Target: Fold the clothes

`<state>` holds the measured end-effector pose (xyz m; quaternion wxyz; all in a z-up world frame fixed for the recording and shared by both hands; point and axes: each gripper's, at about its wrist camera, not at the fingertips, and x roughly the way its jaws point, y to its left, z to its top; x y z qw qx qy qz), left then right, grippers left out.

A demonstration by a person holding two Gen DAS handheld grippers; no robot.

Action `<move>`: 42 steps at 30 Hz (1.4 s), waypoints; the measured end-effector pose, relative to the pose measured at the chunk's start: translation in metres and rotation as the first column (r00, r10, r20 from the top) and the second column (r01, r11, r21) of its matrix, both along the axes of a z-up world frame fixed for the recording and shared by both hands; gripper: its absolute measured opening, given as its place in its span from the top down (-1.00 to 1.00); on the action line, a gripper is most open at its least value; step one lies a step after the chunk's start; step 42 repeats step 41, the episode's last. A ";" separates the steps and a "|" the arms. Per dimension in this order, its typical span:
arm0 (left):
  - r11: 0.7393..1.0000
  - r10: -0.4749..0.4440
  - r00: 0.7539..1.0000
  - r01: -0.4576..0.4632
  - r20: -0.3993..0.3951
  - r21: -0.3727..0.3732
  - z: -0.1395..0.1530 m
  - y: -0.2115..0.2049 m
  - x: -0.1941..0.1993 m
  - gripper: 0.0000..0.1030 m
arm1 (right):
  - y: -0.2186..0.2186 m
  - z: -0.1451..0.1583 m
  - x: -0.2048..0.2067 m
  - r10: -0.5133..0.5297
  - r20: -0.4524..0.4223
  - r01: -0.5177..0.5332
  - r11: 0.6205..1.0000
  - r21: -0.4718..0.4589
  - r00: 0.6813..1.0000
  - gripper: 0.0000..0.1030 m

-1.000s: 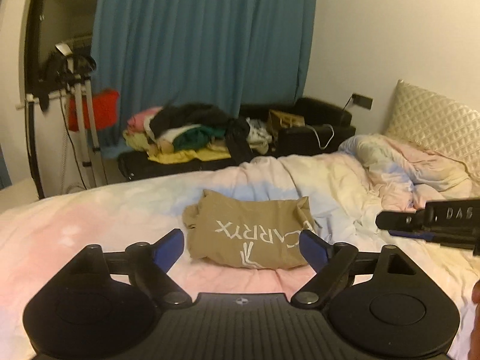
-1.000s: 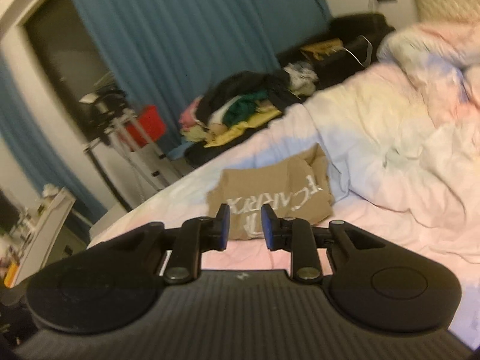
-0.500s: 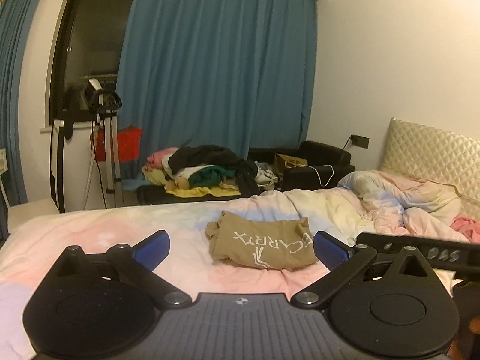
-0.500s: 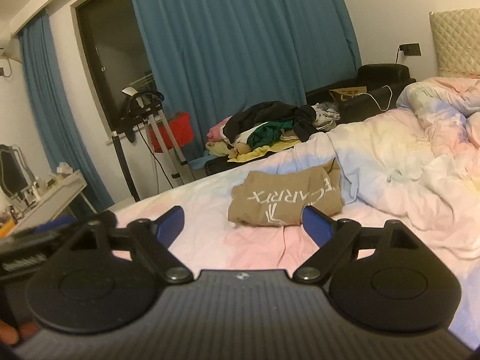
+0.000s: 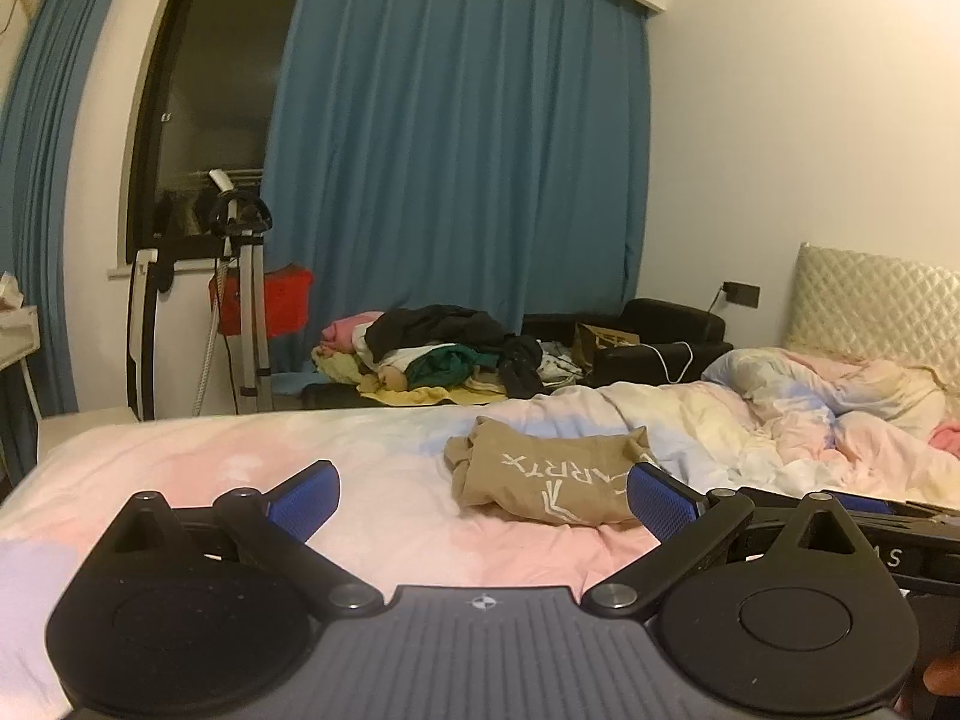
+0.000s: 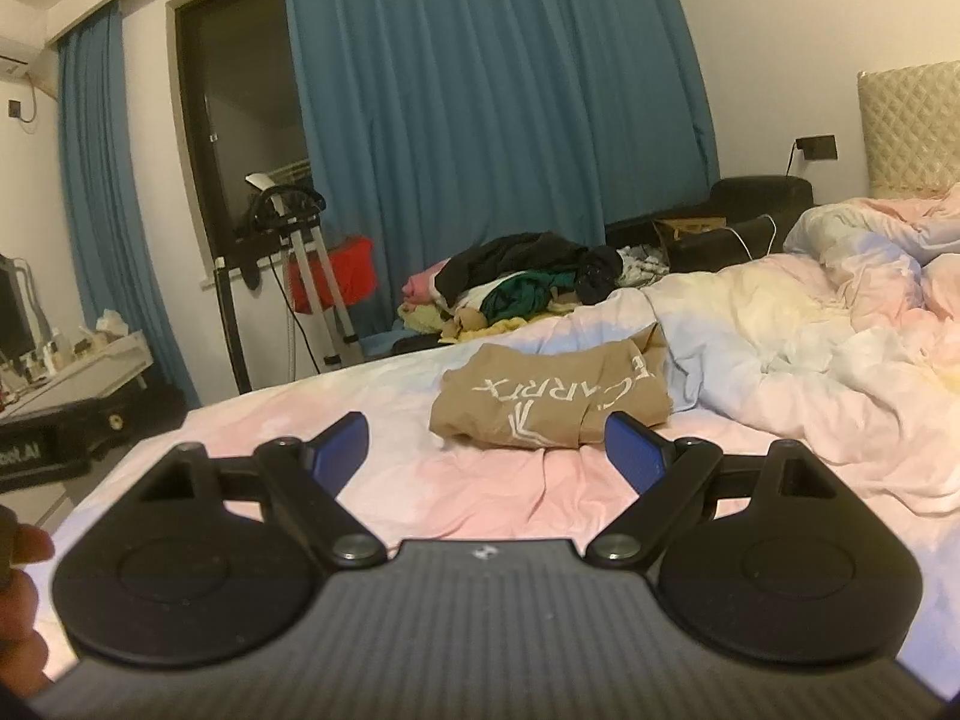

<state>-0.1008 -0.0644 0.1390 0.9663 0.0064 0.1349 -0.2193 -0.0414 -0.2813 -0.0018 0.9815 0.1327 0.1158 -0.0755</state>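
In the left wrist view, the left tool [image 5: 483,495] hangs above the pink sheet of the bed [image 5: 180,456] with its blue-padded fingers [image 5: 303,498] spread wide and nothing between them. Ahead of it lies a folded tan garment [image 5: 549,483], resting on the sheet toward the middle of the bed, just beside the bunched edge of the pastel duvet [image 5: 780,420] that covers the headboard end. White print on the garment reads upside down from here; the letters "CARRYX" can be made out above a branching white logo. At the right edge of this view part of the right tool [image 5: 870,531] shows as a black bar with the letters "AS" legible on it. Past the far edge of the bed sits a pile of clothes [image 5: 432,354] in front of the blue curtain [image 5: 462,150]. In the right wrist view, the right tool [image 6: 486,444] is likewise spread wide, holding nothing, above the pink sheet near the bed's near edge. The tan garment [image 6: 549,405] lies just beyond its fingertips, apart from them, with the same inverted "CARRYX" lettering and logo facing up. At the far left a black box [image 6: 42,447] carries white lettering that is too cropped to read fully.
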 end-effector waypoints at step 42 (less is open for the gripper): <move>0.996 0.085 0.995 -0.084 -0.058 0.017 -0.028 0.014 0.014 -0.99 | 0.014 -0.026 0.011 -0.002 -0.062 -0.001 0.998 -0.056 0.998 -0.69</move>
